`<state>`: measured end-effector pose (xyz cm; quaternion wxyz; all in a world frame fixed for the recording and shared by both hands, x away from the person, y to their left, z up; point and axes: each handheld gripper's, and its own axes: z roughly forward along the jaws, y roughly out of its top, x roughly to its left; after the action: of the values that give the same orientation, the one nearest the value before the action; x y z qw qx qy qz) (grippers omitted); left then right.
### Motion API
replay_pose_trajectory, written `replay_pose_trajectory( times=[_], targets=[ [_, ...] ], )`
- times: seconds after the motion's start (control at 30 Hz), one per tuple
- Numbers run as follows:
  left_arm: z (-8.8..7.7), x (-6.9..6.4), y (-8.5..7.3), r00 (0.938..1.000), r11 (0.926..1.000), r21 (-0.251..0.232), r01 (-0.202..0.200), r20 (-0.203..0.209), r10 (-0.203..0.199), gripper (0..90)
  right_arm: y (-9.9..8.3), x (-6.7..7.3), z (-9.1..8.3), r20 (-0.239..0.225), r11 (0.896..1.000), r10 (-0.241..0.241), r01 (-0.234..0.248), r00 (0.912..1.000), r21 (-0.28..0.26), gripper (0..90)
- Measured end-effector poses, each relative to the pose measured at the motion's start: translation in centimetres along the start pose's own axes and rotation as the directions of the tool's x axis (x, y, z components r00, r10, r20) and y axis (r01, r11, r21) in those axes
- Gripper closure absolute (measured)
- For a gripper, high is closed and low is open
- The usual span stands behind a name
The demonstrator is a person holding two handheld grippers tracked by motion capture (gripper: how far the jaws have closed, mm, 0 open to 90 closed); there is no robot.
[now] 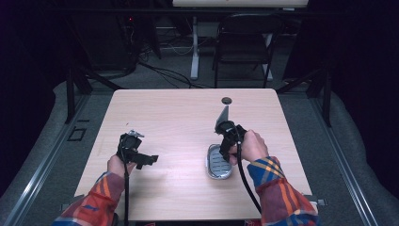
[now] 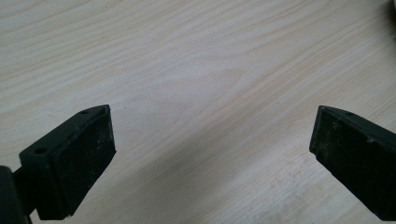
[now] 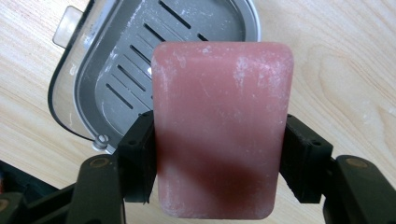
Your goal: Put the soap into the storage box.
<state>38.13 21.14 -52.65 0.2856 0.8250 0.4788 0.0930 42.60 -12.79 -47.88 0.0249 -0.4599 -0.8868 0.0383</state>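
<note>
A pink bar of soap (image 3: 219, 126) with white scuffs sits clamped between the two black jaws of my right gripper (image 3: 219, 163), pads pressing its long sides. Just beyond it lies a grey soap dish (image 3: 140, 60) with a slotted floor and a clear rim. From above, the right gripper (image 1: 225, 141) hovers over the far end of that dish (image 1: 219, 165), held by the person's hand. My left gripper (image 1: 146, 160) rests at the table's left, and its jaws (image 2: 212, 158) stand wide apart over bare wood with nothing between them.
The light wooden table (image 1: 179, 113) has a round cable hole (image 1: 227, 100) near its far edge. A black chair (image 1: 244, 42) and a desk leg stand on the floor beyond the table. Cables trail from both grippers toward the near edge.
</note>
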Motion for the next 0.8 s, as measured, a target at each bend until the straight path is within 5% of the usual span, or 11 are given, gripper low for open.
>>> replay_pose_trajectory(
  times=[0.77,0.8],
  targets=[
    [0.1,-0.1,0.0,0.9999,0.9999,0.009,-0.010,0.004,0.010,0.1,1.4,1.4,1.1,0.008,1.000,0.007,-0.007,0.9999,-0.016,37.2],
    [0.1,-0.1,0.0,0.9999,0.9999,0.010,-0.011,0.004,0.011,0.1,1.5,1.4,0.9,0.015,1.000,-0.010,0.010,0.9998,0.016,37.2]
  ],
)
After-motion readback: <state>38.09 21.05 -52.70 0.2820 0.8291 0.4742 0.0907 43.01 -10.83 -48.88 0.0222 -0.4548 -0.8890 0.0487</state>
